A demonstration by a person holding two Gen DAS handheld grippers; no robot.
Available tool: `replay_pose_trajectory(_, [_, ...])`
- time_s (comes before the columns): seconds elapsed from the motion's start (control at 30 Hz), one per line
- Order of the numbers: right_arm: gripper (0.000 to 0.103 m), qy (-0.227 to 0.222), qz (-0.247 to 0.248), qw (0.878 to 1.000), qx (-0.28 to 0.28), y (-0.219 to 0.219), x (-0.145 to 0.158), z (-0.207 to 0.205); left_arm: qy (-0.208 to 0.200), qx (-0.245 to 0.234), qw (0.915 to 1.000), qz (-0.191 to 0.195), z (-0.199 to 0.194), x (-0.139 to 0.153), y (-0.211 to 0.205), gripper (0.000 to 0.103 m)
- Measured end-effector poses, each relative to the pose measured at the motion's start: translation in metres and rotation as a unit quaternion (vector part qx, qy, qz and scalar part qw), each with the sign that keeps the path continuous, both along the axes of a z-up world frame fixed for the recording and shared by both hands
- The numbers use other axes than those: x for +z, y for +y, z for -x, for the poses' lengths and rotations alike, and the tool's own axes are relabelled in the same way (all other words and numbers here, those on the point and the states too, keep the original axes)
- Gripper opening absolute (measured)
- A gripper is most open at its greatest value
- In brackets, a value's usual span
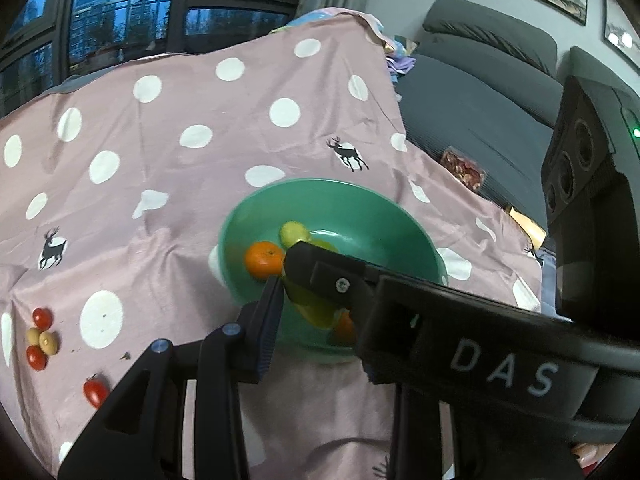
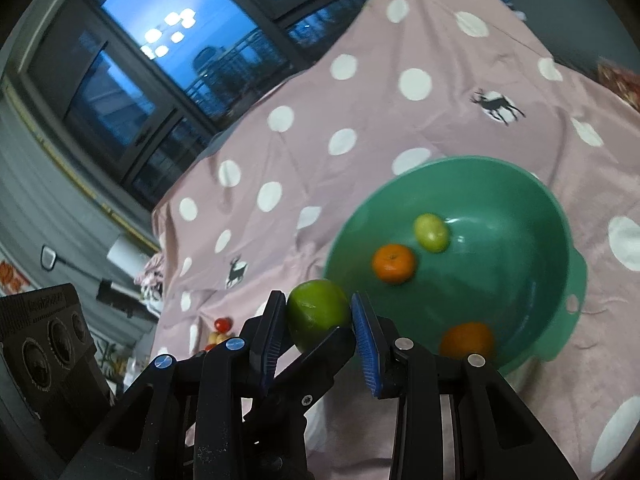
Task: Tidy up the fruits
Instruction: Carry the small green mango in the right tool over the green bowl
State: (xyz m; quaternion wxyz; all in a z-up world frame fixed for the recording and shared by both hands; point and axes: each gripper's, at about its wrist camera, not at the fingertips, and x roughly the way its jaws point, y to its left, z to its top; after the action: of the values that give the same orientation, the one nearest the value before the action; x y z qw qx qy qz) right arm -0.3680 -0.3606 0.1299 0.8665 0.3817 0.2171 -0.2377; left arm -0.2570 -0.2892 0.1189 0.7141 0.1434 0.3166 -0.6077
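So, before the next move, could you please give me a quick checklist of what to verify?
1. Right gripper grip on the green fruit: ok, both pads press on it.
2. Green fruit over the green bowl: cannot tell; it is near the closest rim.
3. Room in the bowl: ok; only two oranges and a yellow-green fruit are inside, and bare floor shows.
4. Left gripper clear of the drop: not ok; one of its fingers crosses just below the green fruit in the right wrist view.
5. Sorting finished: not ok; cherry tomatoes lie on the spotted cloth.
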Motion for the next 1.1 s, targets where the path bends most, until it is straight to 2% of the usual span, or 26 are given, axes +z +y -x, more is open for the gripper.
replay_pose_trajectory(0.47, [0.037, 0.006, -0.06, 0.996, -0.071, -0.026, -0.021, 0.024, 0.015, -0.036, 0.9992, -0.009, 0.015, -0.019, -0.035, 0.032])
replay_pose_trajectory(1.1, [0.037, 0.034, -0.086, 0.988, -0.127, -0.041, -0.034, 0.034, 0.054, -0.058, 0.9967, -0.017, 0.017, -0.035, -0.055, 0.033])
